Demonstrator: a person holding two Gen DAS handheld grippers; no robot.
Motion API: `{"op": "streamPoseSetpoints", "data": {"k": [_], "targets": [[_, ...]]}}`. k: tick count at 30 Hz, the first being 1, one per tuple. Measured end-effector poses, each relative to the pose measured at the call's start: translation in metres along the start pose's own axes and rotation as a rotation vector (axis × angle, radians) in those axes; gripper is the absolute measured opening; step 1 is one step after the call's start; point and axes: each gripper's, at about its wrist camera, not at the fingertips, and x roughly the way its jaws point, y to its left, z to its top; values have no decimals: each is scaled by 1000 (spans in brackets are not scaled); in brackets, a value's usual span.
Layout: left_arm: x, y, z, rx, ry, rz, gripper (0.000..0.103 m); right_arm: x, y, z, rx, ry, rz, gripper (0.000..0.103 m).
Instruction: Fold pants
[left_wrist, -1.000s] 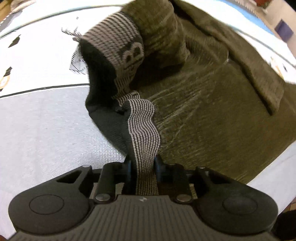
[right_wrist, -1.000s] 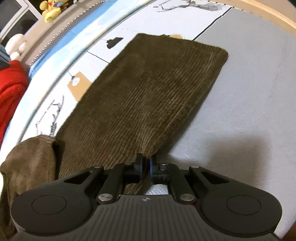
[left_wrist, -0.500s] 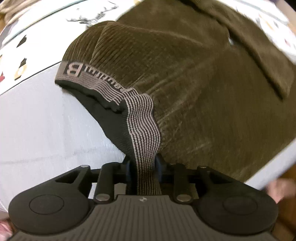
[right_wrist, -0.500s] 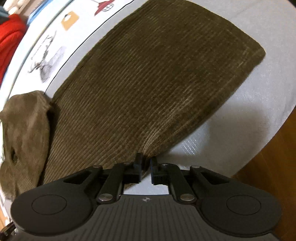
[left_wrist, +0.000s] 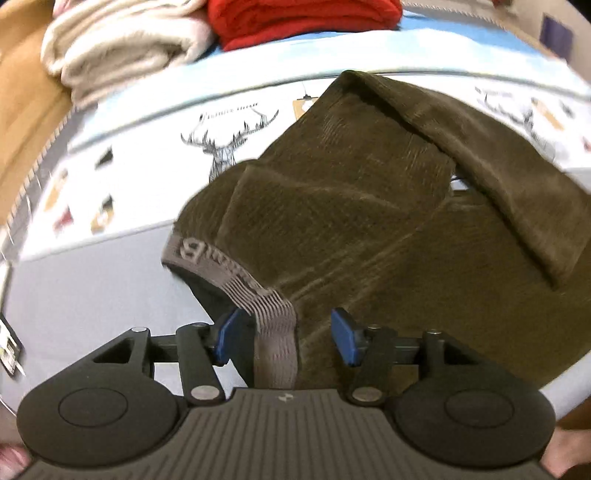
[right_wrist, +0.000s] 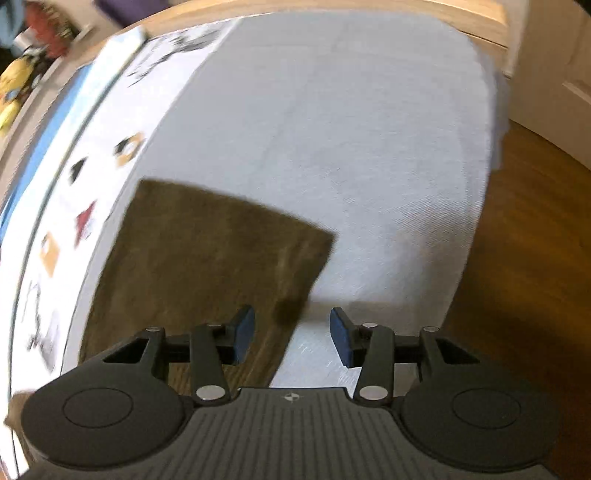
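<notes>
Olive-brown corduroy pants (left_wrist: 369, 229) lie on the bed, with a grey striped waistband (left_wrist: 275, 332) bearing letters. My left gripper (left_wrist: 286, 338) is open; the waistband runs between its blue pads without being pinched. One pant leg (left_wrist: 498, 177) lies folded across the top right. In the right wrist view the leg end (right_wrist: 207, 266) lies flat on the grey sheet. My right gripper (right_wrist: 291, 338) is open over the leg's right edge, holding nothing.
The bed has a grey sheet (right_wrist: 332, 147) and a white printed cover with a deer drawing (left_wrist: 221, 147). A beige blanket (left_wrist: 118, 51) and red cloth (left_wrist: 295, 18) sit at the far side. The bed edge and wooden floor (right_wrist: 535, 277) are to the right.
Both grippers opened and let go of the pants. The waistband and the leg edge dropped onto the bed. Both grippers pulled back and tilted up.
</notes>
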Motion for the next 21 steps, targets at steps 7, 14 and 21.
{"op": "streamPoseSetpoints", "data": {"k": [7, 14, 21], "targets": [[26, 3, 1, -19, 57, 23, 59, 19, -5, 10, -66, -34, -11, 47], [33, -5, 9, -15, 60, 26, 59, 22, 0, 17, -102, -76, -38, 17], [30, -14, 14, 6, 41, 1, 59, 4, -20, 22, 18, -133, -104, 16]]}}
